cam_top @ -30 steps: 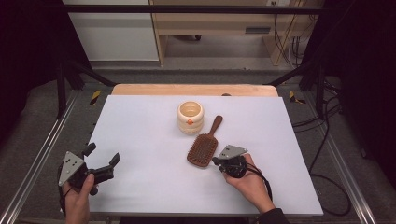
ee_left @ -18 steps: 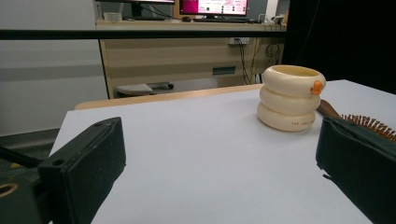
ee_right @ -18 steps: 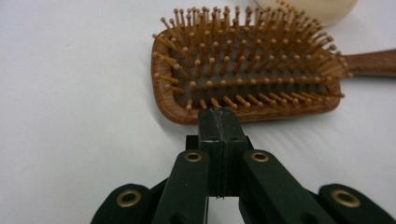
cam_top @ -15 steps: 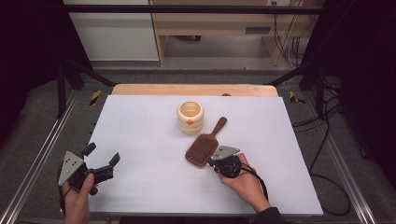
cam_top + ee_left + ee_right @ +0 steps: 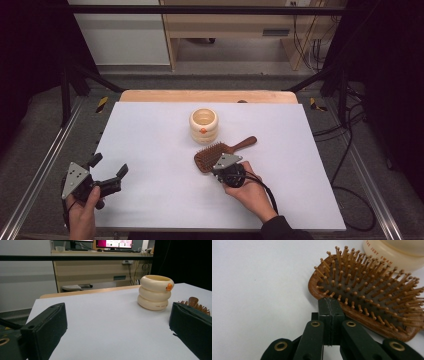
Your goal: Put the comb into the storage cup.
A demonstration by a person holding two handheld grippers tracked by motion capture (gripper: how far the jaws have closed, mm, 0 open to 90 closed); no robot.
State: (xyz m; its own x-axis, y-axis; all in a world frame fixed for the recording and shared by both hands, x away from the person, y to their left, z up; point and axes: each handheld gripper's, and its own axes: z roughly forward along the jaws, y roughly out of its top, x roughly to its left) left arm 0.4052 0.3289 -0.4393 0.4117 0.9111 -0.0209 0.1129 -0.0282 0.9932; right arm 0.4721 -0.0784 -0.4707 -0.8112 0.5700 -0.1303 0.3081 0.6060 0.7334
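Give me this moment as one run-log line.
right gripper: shut, tips at rim of wooden hairbrush, bristles up | left gripper: open, holds nothing | cream ringed cup: upright beyond brush | white table

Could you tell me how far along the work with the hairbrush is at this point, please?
Early stage. Done: the right gripper has reached the hairbrush, its shut jaws against the edge of the brush head. In hand: apparently a nudge or push, since nothing is gripped. Left: the hairbrush lies flat beside the cream holder, while the left gripper waits open, apart.
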